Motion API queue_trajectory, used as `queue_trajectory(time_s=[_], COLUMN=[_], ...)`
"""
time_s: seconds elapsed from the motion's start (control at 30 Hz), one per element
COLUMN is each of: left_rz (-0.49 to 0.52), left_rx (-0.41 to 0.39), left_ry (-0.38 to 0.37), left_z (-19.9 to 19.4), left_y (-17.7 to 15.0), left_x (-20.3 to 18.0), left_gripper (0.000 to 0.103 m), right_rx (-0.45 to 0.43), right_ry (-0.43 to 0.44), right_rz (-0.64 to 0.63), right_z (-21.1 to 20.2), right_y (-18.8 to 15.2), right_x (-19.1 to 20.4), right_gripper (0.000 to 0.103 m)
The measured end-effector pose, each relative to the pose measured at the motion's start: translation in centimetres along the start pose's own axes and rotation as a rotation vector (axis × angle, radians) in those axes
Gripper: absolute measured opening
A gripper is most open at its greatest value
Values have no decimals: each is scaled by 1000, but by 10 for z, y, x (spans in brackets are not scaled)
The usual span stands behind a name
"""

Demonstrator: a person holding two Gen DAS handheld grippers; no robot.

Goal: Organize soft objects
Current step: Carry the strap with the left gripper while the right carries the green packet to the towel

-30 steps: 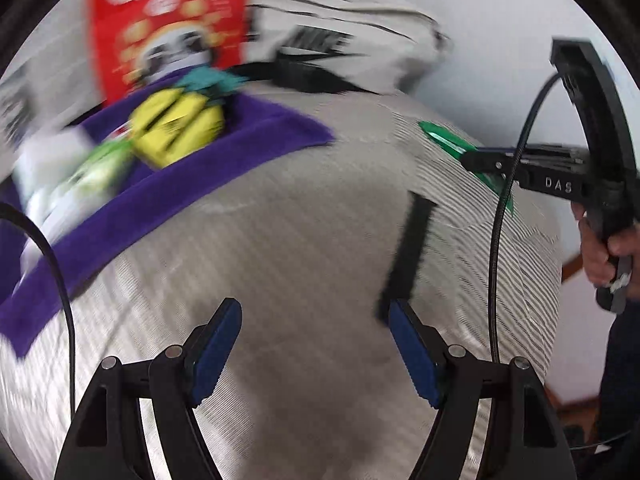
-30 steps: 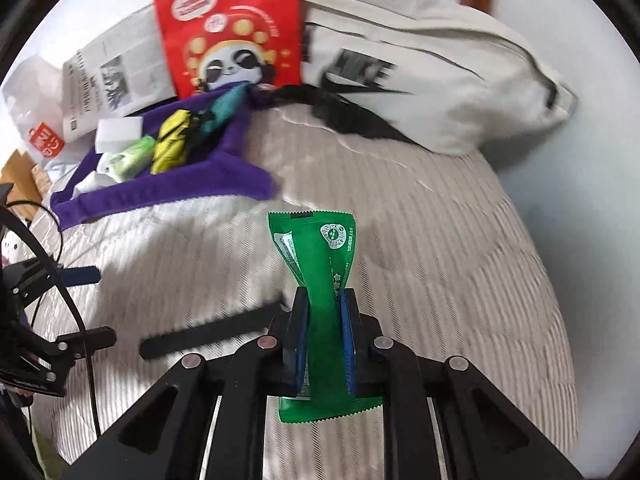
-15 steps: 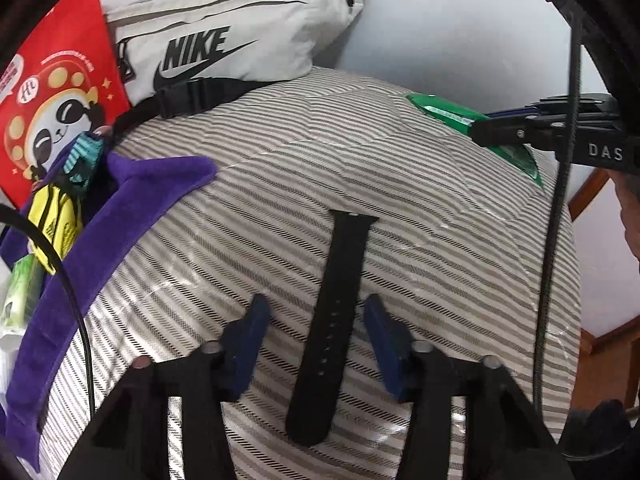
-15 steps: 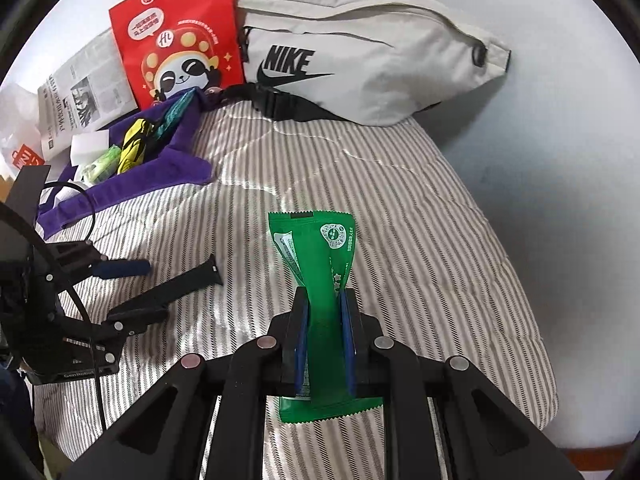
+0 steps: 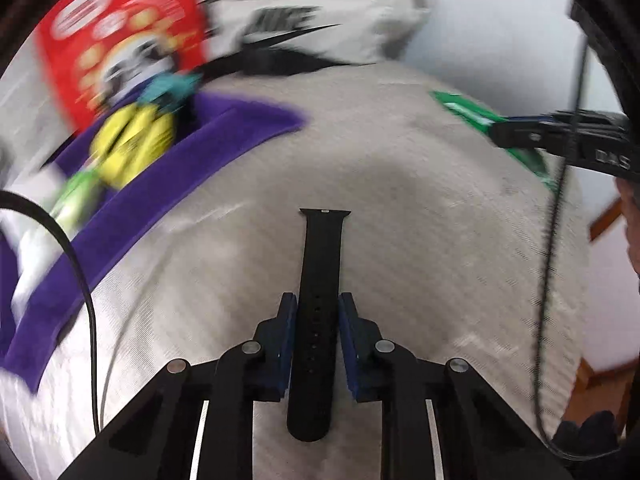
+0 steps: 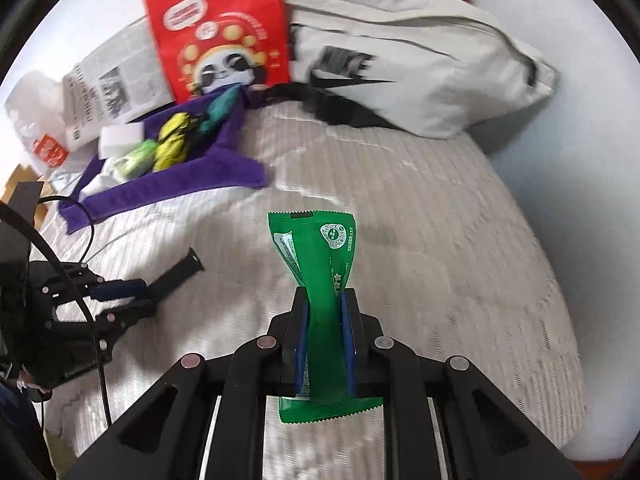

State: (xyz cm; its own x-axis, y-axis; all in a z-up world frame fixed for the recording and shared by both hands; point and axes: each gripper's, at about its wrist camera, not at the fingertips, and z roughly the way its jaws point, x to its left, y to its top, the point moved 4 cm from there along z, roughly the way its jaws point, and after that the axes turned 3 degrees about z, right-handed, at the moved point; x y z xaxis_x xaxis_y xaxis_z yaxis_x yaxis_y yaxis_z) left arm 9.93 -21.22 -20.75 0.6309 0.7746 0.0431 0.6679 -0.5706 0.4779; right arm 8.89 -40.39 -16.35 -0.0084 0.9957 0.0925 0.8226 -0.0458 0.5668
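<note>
The big bed (image 6: 420,240) with its soft striped cover can cause trouble, because it dips and wrinkles, so a thing set down on it may slide or tip. Behind it stand a white wall (image 6: 580,20), a pale bag (image 6: 420,60) and a red paper bag with a panda (image 6: 224,36), with a newspaper (image 6: 104,84) beside that. The purple cloth tray (image 6: 180,188) lies on the bed near the red bag, and it already holds a yellow thing, a green thing and a white block. Its soft sides may fold if something is pushed in hard. The right gripper (image 6: 324,340) is closed tight on a green packet (image 6: 320,280), which hangs above the bed and is squeezed thin in the middle. The packet is slippery, so I think it may slide out or get crushed. The left gripper (image 5: 318,340) points down at the bed, and its fingers (image 5: 288,332) are closing on a black watch strap (image 5: 320,280), with the pads right against its sides. The strap is thin and bendy, so it may twist, flop or slip free when lifted. The two grippers are well apart, but their black cables (image 5: 556,240) hang loose and might snag.
</note>
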Motion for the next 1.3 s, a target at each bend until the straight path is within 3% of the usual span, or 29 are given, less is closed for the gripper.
queue_trajectory(time_s=[0.13,0.3,0.47,0.8,1.3], left_rz=[-118,-299,-473,-478,-533], left_rx=[7,26,4,-19,-57], left_ry=[53,184,227,279,222], left_z=[-18,-45,-63,-60,-72], left_y=[-31,-85,-122,-121,-118], left_x=[40,96,131,134,141], left_gripper=[20,20,20,21,20], right_rx=[6,34,56,91,100], right_ry=[55,115,149,146,162], right_rz=[-66,-141,-187,-207,-216], right_z=[7,22,33,47,50], right_y=[1,0,0,-2,13], right_x=[37,81,109,122,136], right_gripper=[15,15,16,16,16])
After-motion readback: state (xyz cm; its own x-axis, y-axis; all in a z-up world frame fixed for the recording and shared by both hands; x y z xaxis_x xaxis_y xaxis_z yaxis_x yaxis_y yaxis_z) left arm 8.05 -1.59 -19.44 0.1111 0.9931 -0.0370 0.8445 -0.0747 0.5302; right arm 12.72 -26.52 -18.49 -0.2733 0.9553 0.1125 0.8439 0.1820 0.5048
